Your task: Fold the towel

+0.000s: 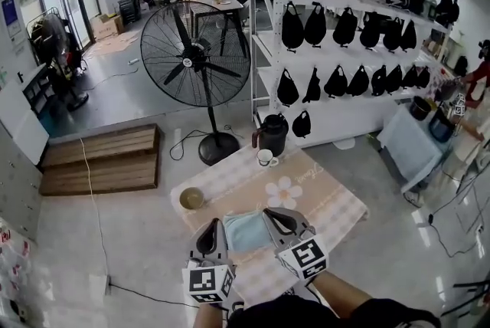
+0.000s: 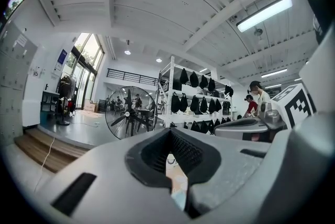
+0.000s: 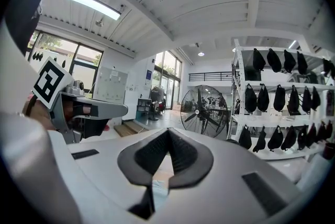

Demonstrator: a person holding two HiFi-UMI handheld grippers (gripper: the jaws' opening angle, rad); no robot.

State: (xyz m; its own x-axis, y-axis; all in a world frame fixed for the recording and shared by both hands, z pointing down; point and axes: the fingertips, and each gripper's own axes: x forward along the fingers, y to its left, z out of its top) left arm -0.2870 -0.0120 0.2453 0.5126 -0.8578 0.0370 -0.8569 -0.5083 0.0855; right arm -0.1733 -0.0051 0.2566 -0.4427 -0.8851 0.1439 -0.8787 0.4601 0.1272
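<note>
Towel: light blue, plain, showing as a small rough square with a soft, slightly sagging top edge. Placed over the near end of a table covered in pale checked cloth with a flower print, stretched between the two grippers. Not determinable from the head view whether resting on the cloth or lifted clear of it.

Left gripper: jaws closed together, clamped on the towel's left edge. Seen in its own view as grey jaws meeting at the tip, with a sliver of pale blue fabric pinched in the slit below.

Right gripper: jaws likewise closed, clamped on the towel's right edge. Same arrangement in its own view, tips together and a strip of blue fabric caught between the pads.

On the far part of the table, well apart from the towel: a small bowl, a white cup and a dark jug.

Hidden or unclear: both side edges of the towel behind the jaws, number of layers not readable, forearms cut off at the bottom of the head view.
</note>
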